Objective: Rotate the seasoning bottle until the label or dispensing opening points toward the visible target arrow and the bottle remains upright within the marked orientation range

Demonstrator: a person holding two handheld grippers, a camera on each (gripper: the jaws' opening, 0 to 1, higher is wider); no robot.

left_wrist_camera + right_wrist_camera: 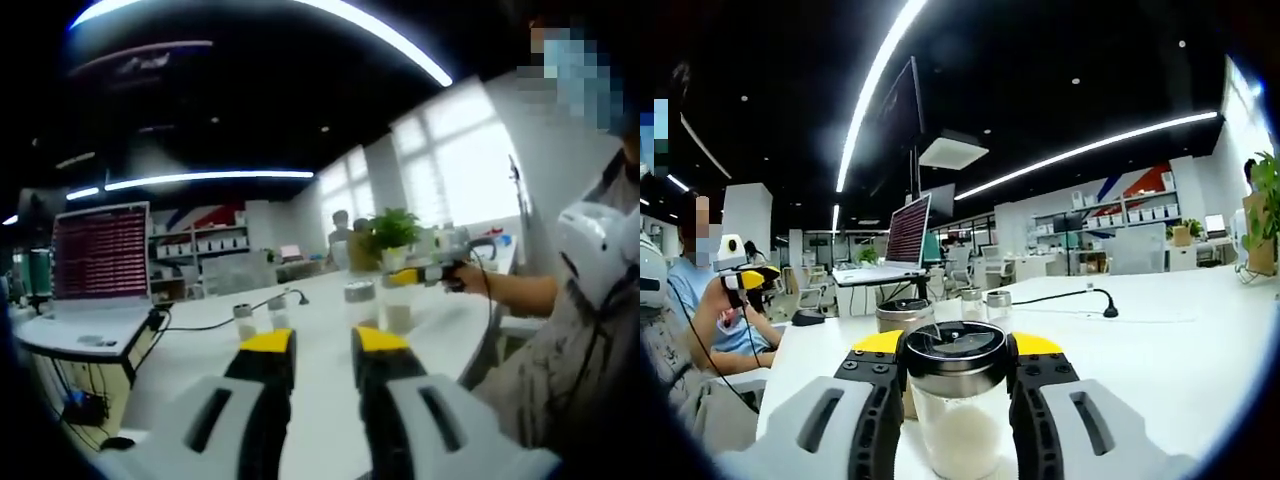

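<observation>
A: Starting at the left of the left gripper view, what sits on the long white desk (330,400)?

B: An open laptop with a red-lit screen (100,252) at the far left end, then a black cable (215,318) running across the top. Further along stand two small glass shakers with grey caps (245,320), side by side. In front, the left gripper (323,345) points forward, its yellow-tipped black jaws released, with bare desk showing in the gap between them.

A: And to the right of that?

B: The clear glass seasoning bottle with a silver lid (360,300) stands upright on the desk, and the right gripper (400,279) reaches in from the right just beside it. Behind are a green potted plant (393,232) and bright windows.

A: In the right gripper view?

B: At the left edge a seated person (725,320) shows. In the middle the jaws are clenched on the seasoning bottle (958,400), one on each side of its glass body just under the lid; it is upright, with white powder in the lower part. Another metal-lidded jar (902,318) stands just behind it on the left.
</observation>
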